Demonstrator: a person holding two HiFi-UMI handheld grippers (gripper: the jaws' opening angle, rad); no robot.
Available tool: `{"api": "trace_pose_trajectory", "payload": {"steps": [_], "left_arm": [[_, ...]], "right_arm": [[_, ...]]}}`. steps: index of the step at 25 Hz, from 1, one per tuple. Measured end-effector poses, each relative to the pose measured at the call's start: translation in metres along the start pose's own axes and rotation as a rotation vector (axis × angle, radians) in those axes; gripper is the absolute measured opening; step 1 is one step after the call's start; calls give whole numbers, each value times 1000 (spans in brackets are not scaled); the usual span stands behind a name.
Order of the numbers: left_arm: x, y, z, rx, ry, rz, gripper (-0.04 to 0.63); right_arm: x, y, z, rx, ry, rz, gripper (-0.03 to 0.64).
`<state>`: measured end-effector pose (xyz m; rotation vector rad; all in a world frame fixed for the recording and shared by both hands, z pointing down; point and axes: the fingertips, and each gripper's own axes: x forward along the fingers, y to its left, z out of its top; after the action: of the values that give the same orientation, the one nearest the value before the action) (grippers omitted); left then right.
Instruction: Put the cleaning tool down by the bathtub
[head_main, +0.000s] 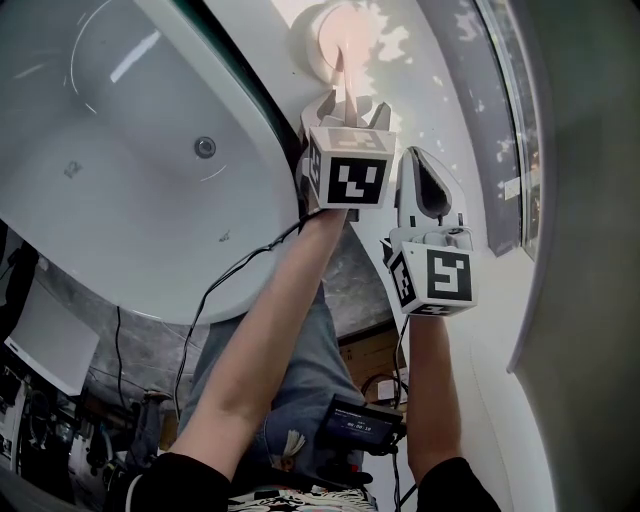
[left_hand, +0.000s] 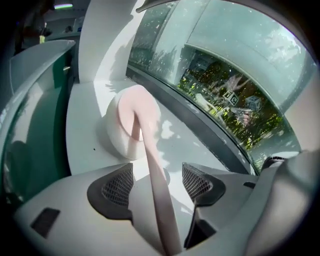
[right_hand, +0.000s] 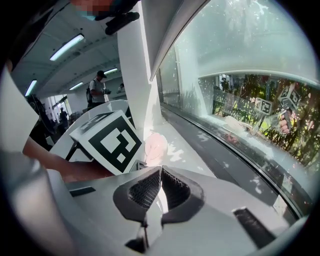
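Two grippers reach over the white ledge (head_main: 425, 95) that runs between the tub (head_main: 120, 150) and the window (head_main: 500, 120). The tub fills the left of the head view, its drain (head_main: 205, 147) near the middle of the basin.

Just right of the tub's rim, the left gripper (head_main: 348, 100) points down at the far end of the ledge. Its jaws are spread wide. The tool (left_hand: 145, 150) has a thin pink handle running between the pads (left_hand: 117, 187), with a gap on each side, so neither pad presses on it. The handle's near end is lost behind the gripper's body. The tool's round pale head (head_main: 335, 40) rests on the ledge (left_hand: 85, 135) beyond the jaw tips, close to the tub's edge, and the handle slants up from it towards the gripper.

Further right, the right gripper (head_main: 428, 175) hangs over the ledge's nearer part, just beside the left one. Its jaws are pressed together with nothing between them (right_hand: 160, 187). Its own view shows the left gripper's marker cube and the pink head (right_hand: 156, 145) past it.

The curved window (right_hand: 250, 100) borders the ledge's right edge, with greenery behind the glass.
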<state>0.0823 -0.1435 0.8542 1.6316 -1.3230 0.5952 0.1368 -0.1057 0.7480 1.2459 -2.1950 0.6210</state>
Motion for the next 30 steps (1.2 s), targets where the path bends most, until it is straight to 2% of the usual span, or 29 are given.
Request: {"api": "trace_pose_trajectory", "payload": {"steps": [3, 9, 13, 19, 20, 21, 22, 23, 26, 28, 30], "left_arm": [[-8, 4, 5, 21, -36, 38, 295], [-32, -5, 18, -3, -100, -4, 295], [-51, -13, 29, 11, -152, -34, 295], [-65, -9, 36, 24, -181, -50, 288], [-68, -9, 38, 35, -196, -50, 275], [-72, -8, 39, 45, -210, -42, 192], [-75, -8, 40, 56, -220, -36, 67], [-77, -10, 39, 68, -224, -44, 29], [-83, -19, 37, 44, -209, -111, 15], [-86, -18, 37, 21, -197, -119, 15], [-95, -17, 41, 47, -204, -123, 15]], "right_arm": [[-1, 1, -1, -1, 2, -1, 26], [-7, -1, 7, 32, -30, -9, 26], [-12, -2, 12, 35, -42, -22, 26], [-13, 1, 17, 37, -54, -33, 26], [-14, 3, 18, 36, -56, -34, 26], [-15, 5, 18, 34, -58, -35, 26], [-16, 7, 18, 33, -60, -36, 26], [-18, 9, 18, 32, -61, -38, 26], [-23, 13, 19, 36, -63, -46, 26], [-26, 15, 22, 45, -68, -51, 26], [-30, 18, 27, 38, -71, -55, 26]]}}
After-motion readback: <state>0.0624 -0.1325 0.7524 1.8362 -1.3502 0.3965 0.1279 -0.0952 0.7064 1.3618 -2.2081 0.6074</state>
